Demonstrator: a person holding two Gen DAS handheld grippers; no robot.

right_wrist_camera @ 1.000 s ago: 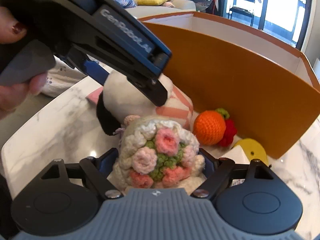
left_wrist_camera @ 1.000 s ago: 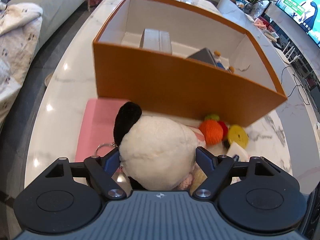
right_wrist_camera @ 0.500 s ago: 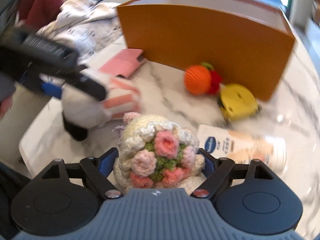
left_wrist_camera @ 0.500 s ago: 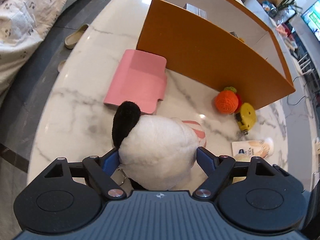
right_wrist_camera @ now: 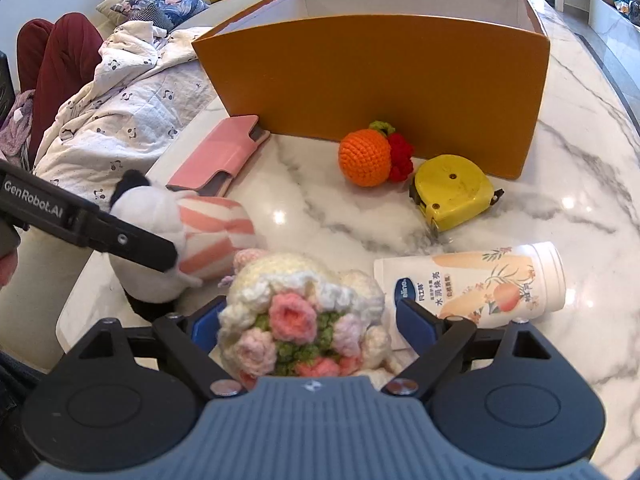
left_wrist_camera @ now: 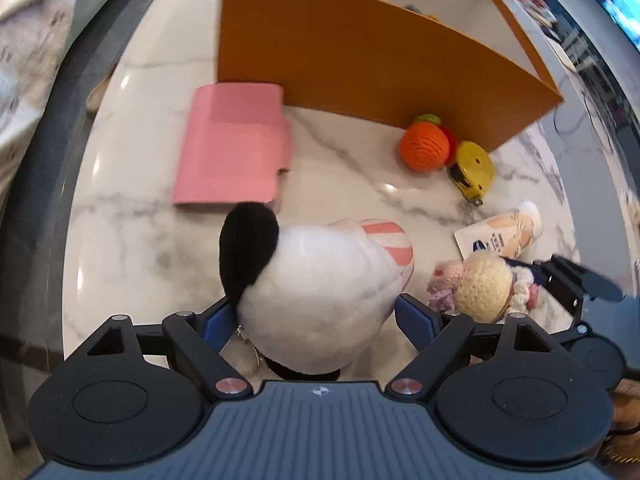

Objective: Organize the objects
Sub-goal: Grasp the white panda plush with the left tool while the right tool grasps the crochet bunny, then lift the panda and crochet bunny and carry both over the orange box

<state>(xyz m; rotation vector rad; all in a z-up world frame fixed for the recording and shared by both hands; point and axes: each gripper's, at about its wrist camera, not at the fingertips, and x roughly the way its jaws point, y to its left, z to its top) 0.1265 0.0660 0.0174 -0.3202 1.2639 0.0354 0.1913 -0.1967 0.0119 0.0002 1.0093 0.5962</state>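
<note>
Plush dog: gripped between the closed fingers of the left tool, in front of the orange box, above the tabletop.
Crochet bouquet: between the right tool's fingers; left pad touches, the right looks slightly off, so the grip cannot be told.
Doing it well: likely lift both above the box's near wall, then release inside.
Room: orange ball, tape measure and pink wallet lie just before the box; lotion tube nearer; tabletop edge close to the left.
</note>
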